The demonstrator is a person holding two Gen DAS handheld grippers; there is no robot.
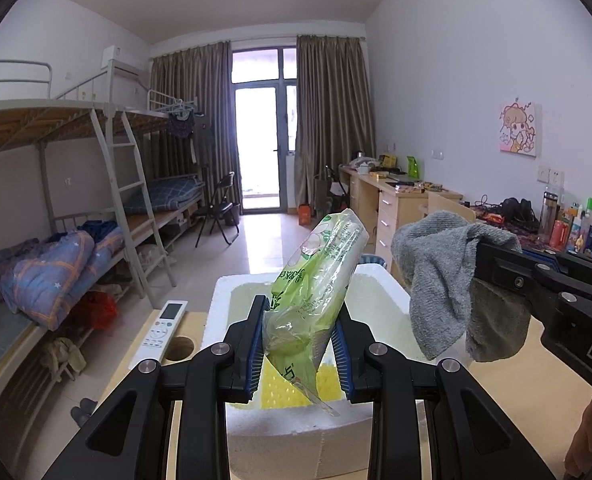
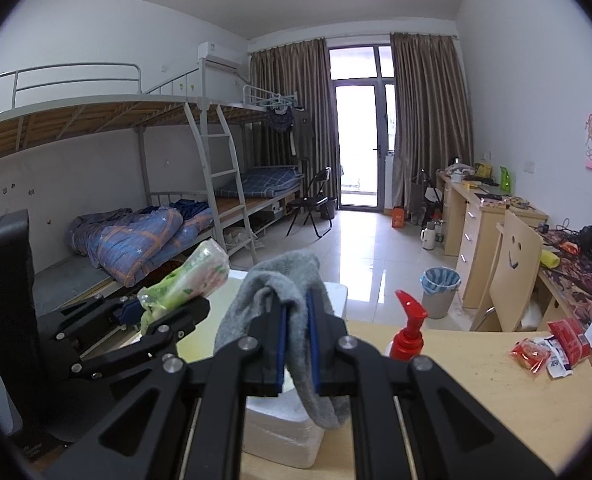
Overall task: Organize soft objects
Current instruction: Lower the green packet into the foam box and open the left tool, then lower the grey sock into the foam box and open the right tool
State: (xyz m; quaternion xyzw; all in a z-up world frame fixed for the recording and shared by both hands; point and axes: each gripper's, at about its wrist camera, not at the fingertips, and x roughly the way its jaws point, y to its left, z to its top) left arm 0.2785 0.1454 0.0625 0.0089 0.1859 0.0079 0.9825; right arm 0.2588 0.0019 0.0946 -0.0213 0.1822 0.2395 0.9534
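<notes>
My left fingers [image 1: 256, 344] are clamped on the lower end of a soft green-and-clear plastic pack of white pads [image 1: 316, 284], and my right fingers [image 2: 281, 344] are pinched nearly closed on a fold of a limp grey terry-cloth towel [image 2: 280, 284]. The left gripper [image 1: 301, 350] holds its pack with the long axis tilted up and away from the pads, leaning toward my right; the loose clear tail of the wrapper hangs below the grip. Directly beneath and just ahead of those fingers sits the open white foam box [image 1: 224, 292], its yellowish inside showing on both sides of the pack. So I judge the next move is a short drop straight down, and the left hand is the nearer one to the box's middle.

The right gripper [image 2: 297, 350] hangs over the box's right-hand edge, the towel draped over both pads and trailing below them toward the foam rim.

The left wrist view shows what the right cannot: the box's interior, a yellow dimpled sheet [image 1: 284, 388] at its near end, and a white remote control [image 1: 164, 330] lying left of the box. The right wrist view alone shows a red pump bottle [image 2: 407, 330] just right of my right fingers and red snack packets [image 2: 552, 346] farther right on the wooden table [image 2: 476, 400].
</notes>
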